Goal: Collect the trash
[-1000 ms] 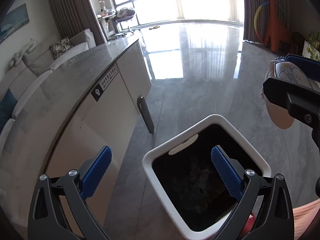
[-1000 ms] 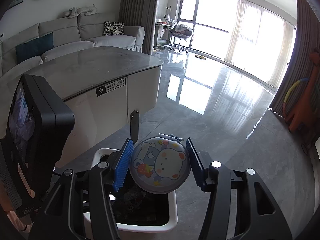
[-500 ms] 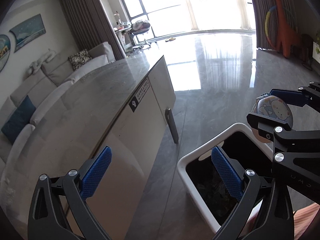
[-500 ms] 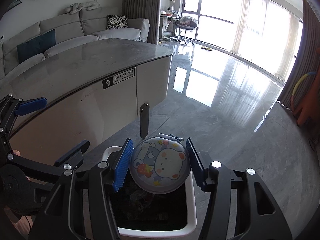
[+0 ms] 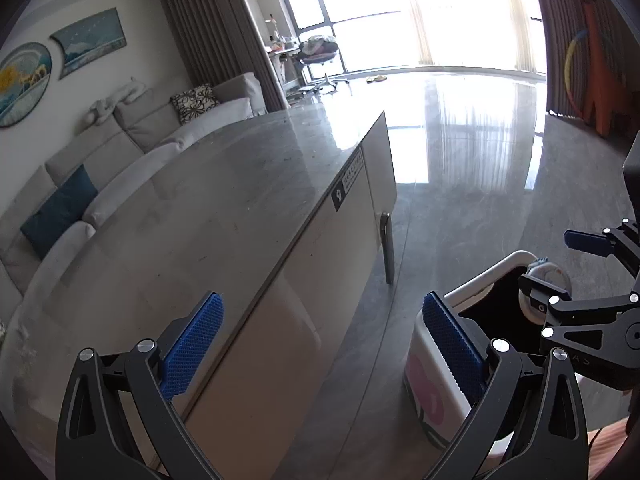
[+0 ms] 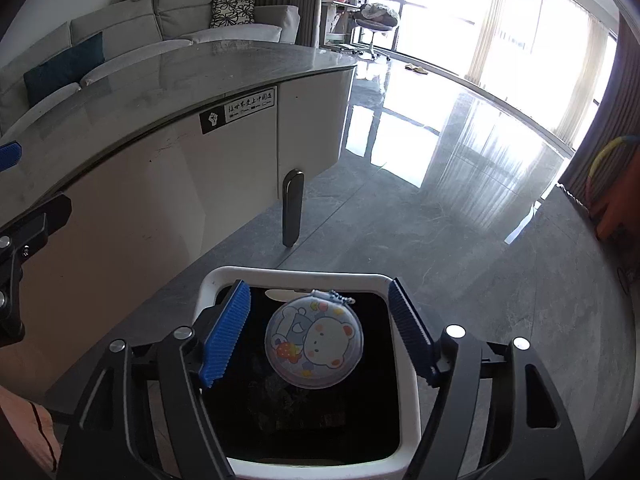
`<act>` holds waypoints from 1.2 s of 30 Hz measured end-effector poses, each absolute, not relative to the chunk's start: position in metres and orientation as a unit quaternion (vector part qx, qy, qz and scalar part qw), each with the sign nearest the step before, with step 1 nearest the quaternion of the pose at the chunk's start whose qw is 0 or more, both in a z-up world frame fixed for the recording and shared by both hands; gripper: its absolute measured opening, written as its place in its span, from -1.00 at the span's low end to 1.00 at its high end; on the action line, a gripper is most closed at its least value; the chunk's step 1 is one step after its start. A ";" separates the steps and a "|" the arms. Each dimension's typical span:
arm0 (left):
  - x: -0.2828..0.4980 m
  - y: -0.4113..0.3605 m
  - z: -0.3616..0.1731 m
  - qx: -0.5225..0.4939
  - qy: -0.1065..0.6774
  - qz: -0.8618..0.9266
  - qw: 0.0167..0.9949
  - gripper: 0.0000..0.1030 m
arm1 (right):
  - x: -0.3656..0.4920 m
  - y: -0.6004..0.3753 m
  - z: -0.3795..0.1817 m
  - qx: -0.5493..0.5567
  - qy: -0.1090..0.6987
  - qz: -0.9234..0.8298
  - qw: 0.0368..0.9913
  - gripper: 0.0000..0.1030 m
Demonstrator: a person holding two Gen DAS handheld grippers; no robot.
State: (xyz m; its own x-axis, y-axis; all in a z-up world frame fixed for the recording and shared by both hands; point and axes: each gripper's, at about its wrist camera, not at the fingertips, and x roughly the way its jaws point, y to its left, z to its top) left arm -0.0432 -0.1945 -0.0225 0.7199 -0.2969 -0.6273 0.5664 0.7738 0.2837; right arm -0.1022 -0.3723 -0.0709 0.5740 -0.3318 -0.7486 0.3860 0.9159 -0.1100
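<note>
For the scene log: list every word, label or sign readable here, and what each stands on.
Black-and-white sticker on the counter's white side panel: a fist symbol and a row of Chinese characters, too small and blurred to read reliably.
Round pouch over the trash bin: cartoon bear picture only, no text.
Right gripper: faint letters on its body in the left wrist view, unreadable.

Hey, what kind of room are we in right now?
Most likely an open-plan living room in a home: a grey sofa with cushions, framed wall art, and floor-to-ceiling windows beyond a stone-topped counter.
</note>
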 end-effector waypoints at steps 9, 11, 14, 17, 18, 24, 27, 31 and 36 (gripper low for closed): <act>-0.044 -0.188 -0.021 0.232 0.285 -0.249 0.896 0.93 | -0.104 -0.368 -0.080 0.009 0.426 -0.213 0.879 0.91; -0.046 -0.187 -0.021 0.228 0.281 -0.248 0.899 0.93 | -0.107 -0.368 -0.073 0.015 0.411 -0.211 0.887 0.91; -0.048 -0.182 -0.018 0.225 0.277 -0.247 0.901 0.93 | -0.108 -0.364 -0.060 0.014 0.380 -0.211 0.901 0.91; -0.048 -0.181 -0.016 0.224 0.278 -0.246 0.901 0.93 | -0.111 -0.361 -0.050 0.019 0.359 -0.209 0.909 0.91; -0.048 -0.180 -0.015 0.223 0.277 -0.245 0.902 0.93 | -0.111 -0.361 -0.048 0.019 0.355 -0.210 0.911 0.91; -0.044 -0.174 -0.012 0.214 0.283 -0.245 0.903 0.93 | -0.108 -0.353 -0.041 0.012 0.347 -0.208 0.914 0.91; -0.040 -0.170 -0.008 0.204 0.282 -0.238 0.907 0.93 | -0.105 -0.347 -0.037 0.008 0.342 -0.206 0.917 0.91; -0.034 -0.158 0.002 0.183 0.275 -0.223 0.917 0.93 | -0.104 -0.333 -0.019 -0.010 0.316 -0.196 0.928 0.91; -0.024 -0.137 0.015 0.152 0.277 -0.200 0.927 0.93 | -0.092 -0.312 0.007 -0.001 0.286 -0.175 0.942 0.91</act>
State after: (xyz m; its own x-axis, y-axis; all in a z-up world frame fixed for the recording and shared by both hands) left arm -0.0245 -0.1375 0.0149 0.7670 -0.2857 -0.5746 0.4545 0.8739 0.1723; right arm -0.0916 -0.3119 0.0066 0.7750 -0.3311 -0.5384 0.3300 0.9384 -0.1021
